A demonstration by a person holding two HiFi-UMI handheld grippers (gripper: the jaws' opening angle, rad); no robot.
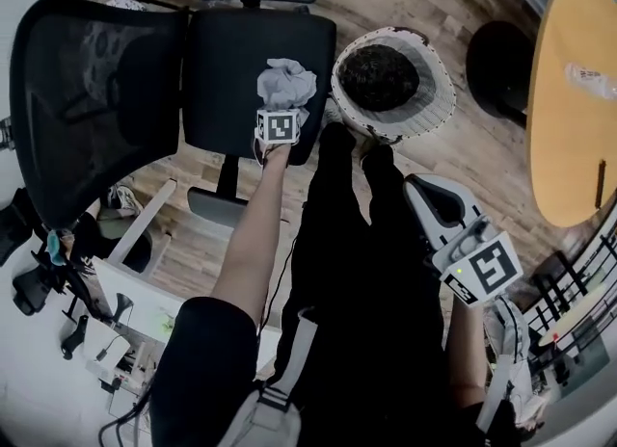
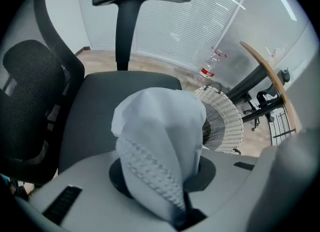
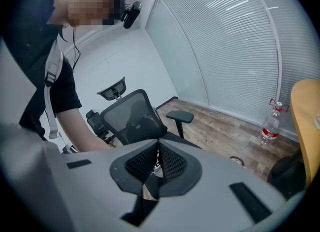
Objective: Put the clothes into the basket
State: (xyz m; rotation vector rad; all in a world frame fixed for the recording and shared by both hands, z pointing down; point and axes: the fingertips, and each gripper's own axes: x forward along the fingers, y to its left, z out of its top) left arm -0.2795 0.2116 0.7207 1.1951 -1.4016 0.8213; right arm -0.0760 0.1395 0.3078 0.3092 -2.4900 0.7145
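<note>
Pale grey cloth fills the lower middle of the left gripper view. It is bunched up and pinched between the fingers of the left gripper. A ribbed edge of the cloth runs down into the grip, and the loose bulk stands out past the tips.

The cloth looks light, soft and limp, so it should sag and swing rather than keep a shape. It is not fragile, and the knit texture should give the pads some bite. A pinch through a thick gathered fold, as here, seems the safest hold, since a single thin edge could slide out.

In the head view the garment sits at upper centre, over the black chair seat; whether it hangs clear of the seat or brushes it cannot be told. The white woven basket stands on the wood floor just right of the chair, with something dark already inside.

The right gripper, at lower right in the head view, has its fingers pressed together on nothing, well apart from the cloth.
</note>
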